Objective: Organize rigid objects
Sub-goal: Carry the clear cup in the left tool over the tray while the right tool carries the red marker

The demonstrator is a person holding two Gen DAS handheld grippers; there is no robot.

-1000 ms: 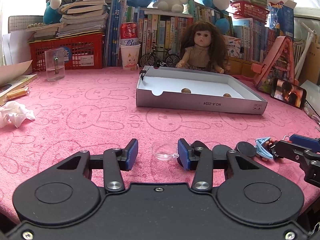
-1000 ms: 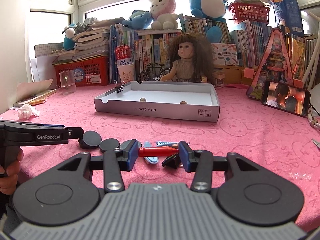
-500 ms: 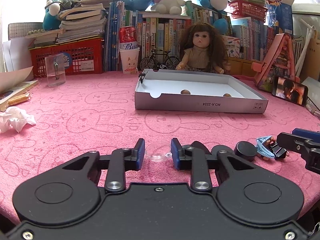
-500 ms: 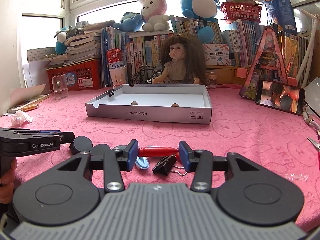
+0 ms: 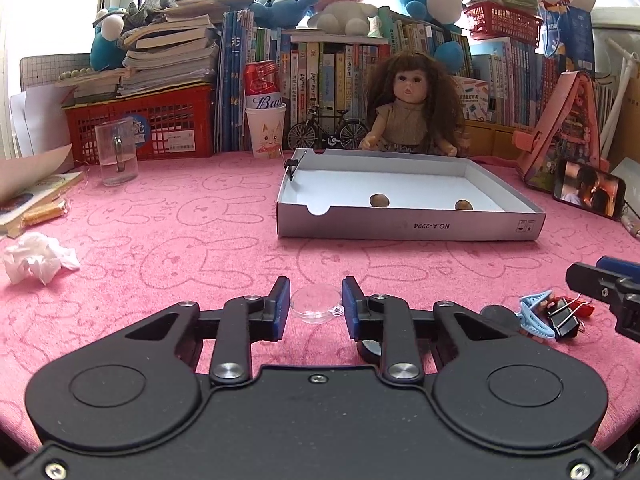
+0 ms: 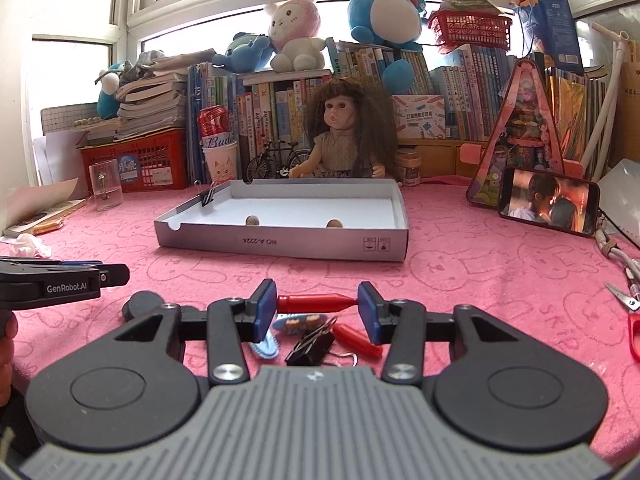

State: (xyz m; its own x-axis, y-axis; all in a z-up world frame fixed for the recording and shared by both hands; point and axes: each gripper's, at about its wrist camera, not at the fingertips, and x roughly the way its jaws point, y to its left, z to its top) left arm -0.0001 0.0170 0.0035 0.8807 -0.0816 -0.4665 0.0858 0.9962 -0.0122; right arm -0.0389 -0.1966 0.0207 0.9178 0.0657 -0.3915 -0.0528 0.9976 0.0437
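My left gripper is shut on a clear round plastic lid and holds it just above the pink cloth. My right gripper is shut on a red pen-like piece and holds it above the cloth. Below it lie a black binder clip, a blue hair clip, another red piece and a black disc. The white box stands further back with two brown nuts inside; it also shows in the right wrist view.
A binder clip sits on the box's left wall. A doll, books, a red crate, a glass mug and a paper cup line the back. A phone stands right. Crumpled tissue lies left. Red scissors lie far right.
The left gripper has closed on the clear lid and lifted slightly. The right gripper has lifted the red piece, exposing the clips and second red piece beneath.
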